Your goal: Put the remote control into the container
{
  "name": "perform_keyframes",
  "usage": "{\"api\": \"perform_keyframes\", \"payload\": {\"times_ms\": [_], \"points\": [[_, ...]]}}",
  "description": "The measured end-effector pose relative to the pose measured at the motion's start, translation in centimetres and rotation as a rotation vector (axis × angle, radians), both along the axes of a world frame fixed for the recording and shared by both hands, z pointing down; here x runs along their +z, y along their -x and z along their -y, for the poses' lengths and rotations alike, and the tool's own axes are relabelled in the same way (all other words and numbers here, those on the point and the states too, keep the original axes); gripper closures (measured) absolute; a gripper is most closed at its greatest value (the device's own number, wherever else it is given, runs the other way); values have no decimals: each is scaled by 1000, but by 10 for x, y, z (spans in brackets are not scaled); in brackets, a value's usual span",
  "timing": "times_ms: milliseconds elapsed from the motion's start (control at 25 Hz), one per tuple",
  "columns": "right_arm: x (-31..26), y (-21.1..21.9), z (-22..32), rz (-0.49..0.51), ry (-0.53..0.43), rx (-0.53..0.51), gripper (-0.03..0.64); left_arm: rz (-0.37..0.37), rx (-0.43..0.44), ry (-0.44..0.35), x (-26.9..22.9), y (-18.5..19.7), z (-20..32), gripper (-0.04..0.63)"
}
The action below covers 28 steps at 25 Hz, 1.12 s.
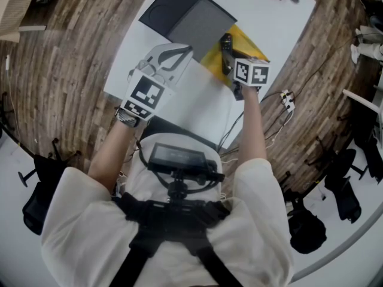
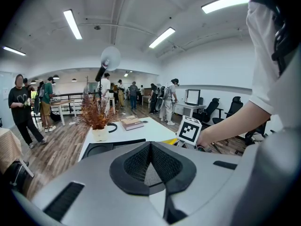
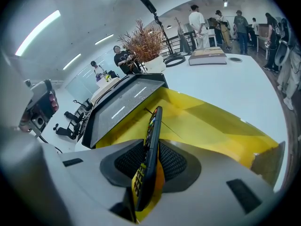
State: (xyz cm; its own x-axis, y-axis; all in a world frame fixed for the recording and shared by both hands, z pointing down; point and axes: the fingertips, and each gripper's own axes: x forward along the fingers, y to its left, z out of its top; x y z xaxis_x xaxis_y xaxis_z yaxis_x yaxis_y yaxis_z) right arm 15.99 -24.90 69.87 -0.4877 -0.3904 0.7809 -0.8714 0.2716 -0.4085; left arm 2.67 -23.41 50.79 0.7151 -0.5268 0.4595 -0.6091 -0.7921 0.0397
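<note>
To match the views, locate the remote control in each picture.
Head view: remote control upper centre, over the yellow container.
Left gripper view: not in it.
Right gripper view: bottom centre, edge-on between the right gripper's fingers.
Shared landmark: the dark tray beside the container, in all three.

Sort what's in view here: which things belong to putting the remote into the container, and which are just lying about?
Part of the job:
- remote, clamped in the jaws of the right gripper
- yellow container, right beneath the remote

Just lying about:
- dark tray beside the container
- book
- potted dried plant
- left gripper, shut on nothing
</note>
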Motion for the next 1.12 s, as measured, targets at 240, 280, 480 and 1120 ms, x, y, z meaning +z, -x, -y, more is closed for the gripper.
{"api": "perform_keyframes", "payload": {"times_ms": [240,280,480,1120], "points": [[0,-2,1,-19,-7,-2,520,0,-5,0,0,1,0,584],[0,-3,1,-20,-7,-1,518,0,-6,0,0,1,0,584],[1,-6,3,-42,-23,11,491,0,-11,2,2,1,-1,584],[-10,-16,9,-87,-83,52,387,-8,-13,-14,-4,3,-4,584]]}}
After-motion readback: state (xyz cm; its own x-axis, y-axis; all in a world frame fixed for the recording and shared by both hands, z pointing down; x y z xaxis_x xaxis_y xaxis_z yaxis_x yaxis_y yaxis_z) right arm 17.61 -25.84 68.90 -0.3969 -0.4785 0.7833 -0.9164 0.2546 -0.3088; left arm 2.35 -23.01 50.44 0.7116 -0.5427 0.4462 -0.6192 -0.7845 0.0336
